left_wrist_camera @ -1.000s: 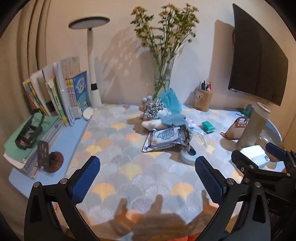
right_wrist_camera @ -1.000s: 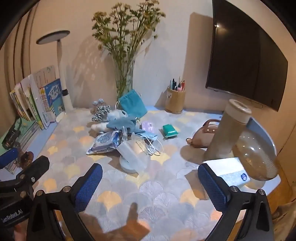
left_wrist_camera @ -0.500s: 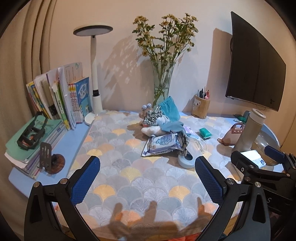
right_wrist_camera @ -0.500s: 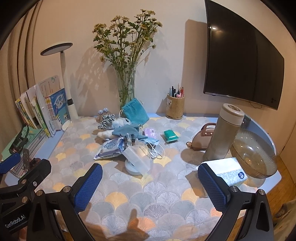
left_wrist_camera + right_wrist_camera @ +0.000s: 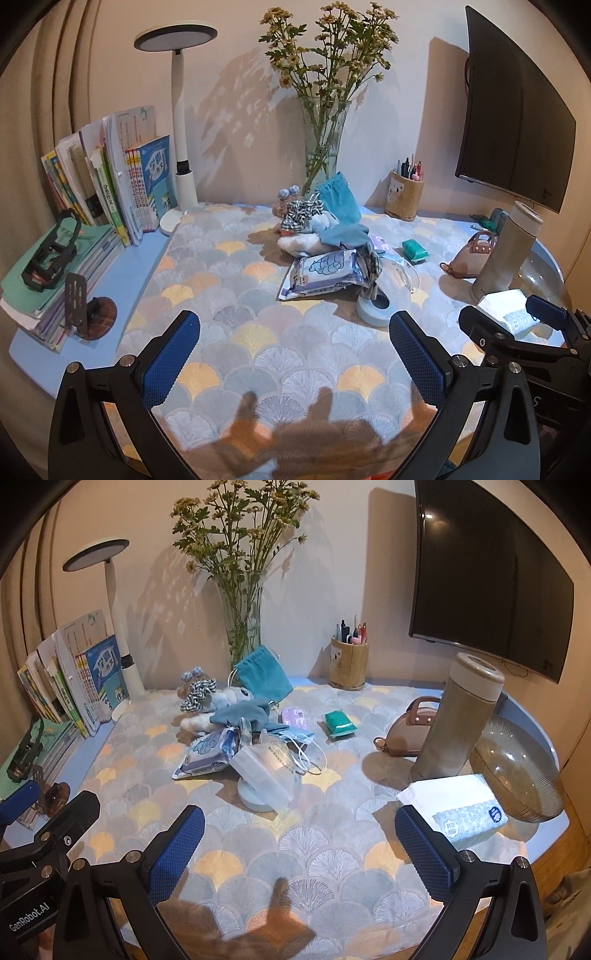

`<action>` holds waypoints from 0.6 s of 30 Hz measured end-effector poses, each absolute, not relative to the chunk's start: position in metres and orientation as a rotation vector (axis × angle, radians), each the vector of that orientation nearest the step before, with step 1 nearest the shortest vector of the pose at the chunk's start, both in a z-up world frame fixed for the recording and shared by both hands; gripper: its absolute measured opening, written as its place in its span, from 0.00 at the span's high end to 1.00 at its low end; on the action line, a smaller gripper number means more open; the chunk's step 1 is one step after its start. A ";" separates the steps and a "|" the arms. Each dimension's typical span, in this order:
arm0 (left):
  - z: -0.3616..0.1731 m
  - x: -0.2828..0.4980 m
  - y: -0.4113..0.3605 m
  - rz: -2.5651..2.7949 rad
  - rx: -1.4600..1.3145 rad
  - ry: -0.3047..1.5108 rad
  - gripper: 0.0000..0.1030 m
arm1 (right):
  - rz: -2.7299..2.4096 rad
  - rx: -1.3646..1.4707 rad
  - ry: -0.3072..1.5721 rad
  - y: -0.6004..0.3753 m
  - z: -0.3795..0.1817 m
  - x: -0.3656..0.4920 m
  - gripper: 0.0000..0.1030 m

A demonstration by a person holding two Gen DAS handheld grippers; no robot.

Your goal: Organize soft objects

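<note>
Left wrist view: left gripper (image 5: 293, 345) spread wide, blue pads holding nothing, hovering above the scallop-patterned cloth (image 5: 258, 325) near the table's front edge. Pile of soft objects (image 5: 325, 236) at mid-table, in front of the glass vase (image 5: 323, 155): striped scrunchie (image 5: 301, 214), teal drawstring pouch (image 5: 338, 201) leaning behind it, wet-wipes pack (image 5: 325, 273) at the pile's front, round tape roll (image 5: 373, 310) just beside that pack. Right gripper (image 5: 517, 325) visible at the right edge, over the tissue pack (image 5: 509, 314).

Right wrist view: right gripper (image 5: 299, 836) likewise wide apart and empty, well short of the pile. Face masks (image 5: 273, 764) draped over the tape roll, touching the wet-wipes pack. Green packet (image 5: 340, 723) lying apart to the right of the pile. Tissue pack just beside the right pad, in front of the tumbler (image 5: 458, 720) and the ribbed bowl (image 5: 517, 768).
</note>
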State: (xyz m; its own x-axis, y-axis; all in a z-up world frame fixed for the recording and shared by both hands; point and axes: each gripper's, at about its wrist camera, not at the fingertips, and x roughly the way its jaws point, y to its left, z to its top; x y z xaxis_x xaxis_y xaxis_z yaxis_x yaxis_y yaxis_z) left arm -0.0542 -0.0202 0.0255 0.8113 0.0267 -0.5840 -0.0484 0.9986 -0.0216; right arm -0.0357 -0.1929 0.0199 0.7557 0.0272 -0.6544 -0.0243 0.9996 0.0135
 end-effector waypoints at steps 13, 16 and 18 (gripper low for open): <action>0.025 -0.056 -0.017 0.027 -0.071 0.611 0.01 | 0.027 0.011 0.714 -0.189 0.019 -0.037 0.00; 0.024 -0.057 -0.017 0.020 -0.073 0.610 0.01 | 0.022 0.008 0.717 -0.189 0.019 -0.037 0.00; 0.024 -0.058 -0.019 0.020 -0.066 0.604 0.01 | 0.021 0.012 0.719 -0.190 0.019 -0.037 0.00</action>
State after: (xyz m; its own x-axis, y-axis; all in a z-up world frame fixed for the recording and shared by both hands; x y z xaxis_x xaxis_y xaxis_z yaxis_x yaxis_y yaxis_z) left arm -0.0580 -0.0189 0.0242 0.8227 -0.0006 -0.5685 -0.0381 0.9977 -0.0561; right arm -0.0371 -0.1897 0.0185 0.7522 0.0233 -0.6586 -0.0152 0.9997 0.0179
